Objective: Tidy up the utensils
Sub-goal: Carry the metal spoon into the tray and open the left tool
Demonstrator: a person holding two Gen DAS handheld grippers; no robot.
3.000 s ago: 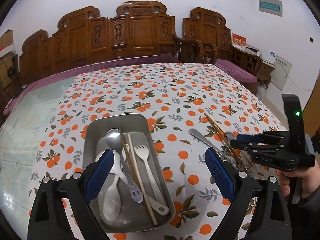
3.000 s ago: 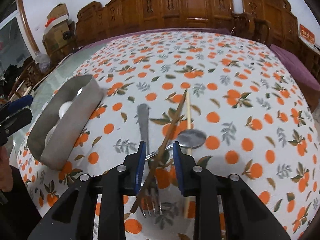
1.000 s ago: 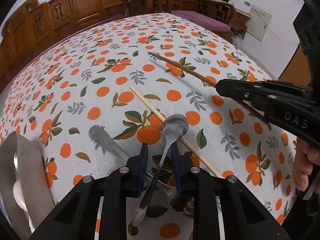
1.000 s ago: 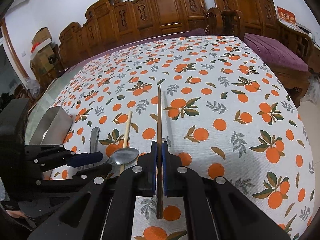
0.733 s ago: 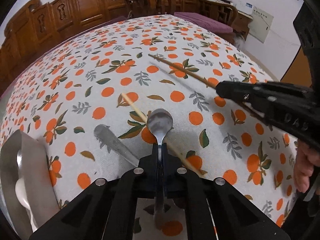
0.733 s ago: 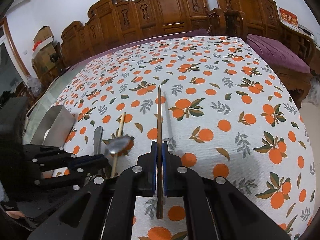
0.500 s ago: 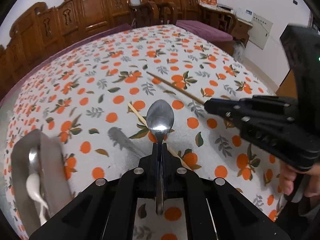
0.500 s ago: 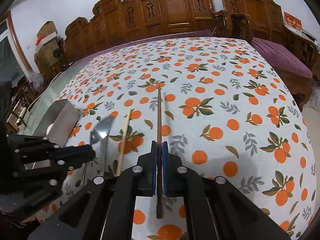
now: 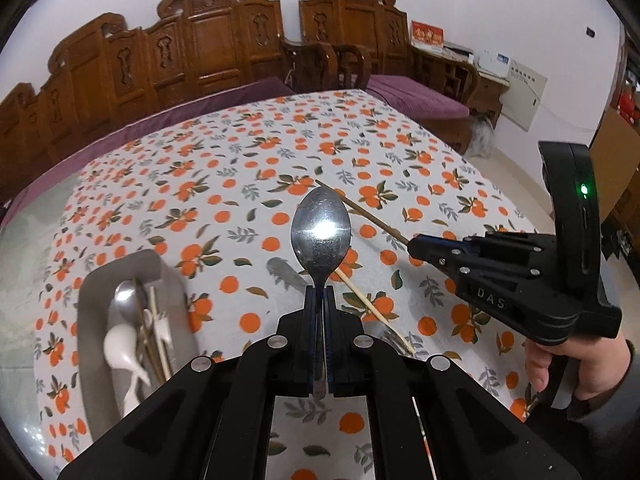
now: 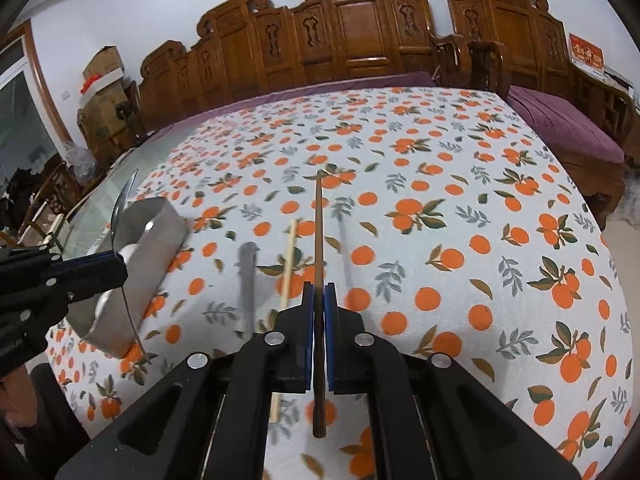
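My left gripper point(image 9: 320, 300) is shut on a metal spoon point(image 9: 321, 232) and holds it raised above the table, bowl forward. My right gripper point(image 10: 319, 292) is shut on a dark brown chopstick point(image 10: 318, 232), also lifted. The right gripper shows in the left wrist view point(image 9: 416, 246), the left gripper in the right wrist view point(image 10: 120, 264). A metal tray point(image 9: 94, 292) at the left holds a white spoon point(image 9: 120, 344), a metal spoon, a fork and chopsticks. A light chopstick point(image 9: 370, 306), a fork handle point(image 9: 286, 274) and fork tines point(image 9: 390, 338) lie on the orange-print cloth.
The round table's cloth point(image 10: 480, 208) stretches far and right. Carved wooden chairs point(image 10: 360, 24) stand behind the table. A purple-cushioned bench point(image 10: 568, 124) is at the right. The table's bare glass edge point(image 10: 100, 188) shows at the left.
My left gripper closed on the spoon and lifted it off the table. My right gripper rose with the dark chopstick. Both views pulled back and up.
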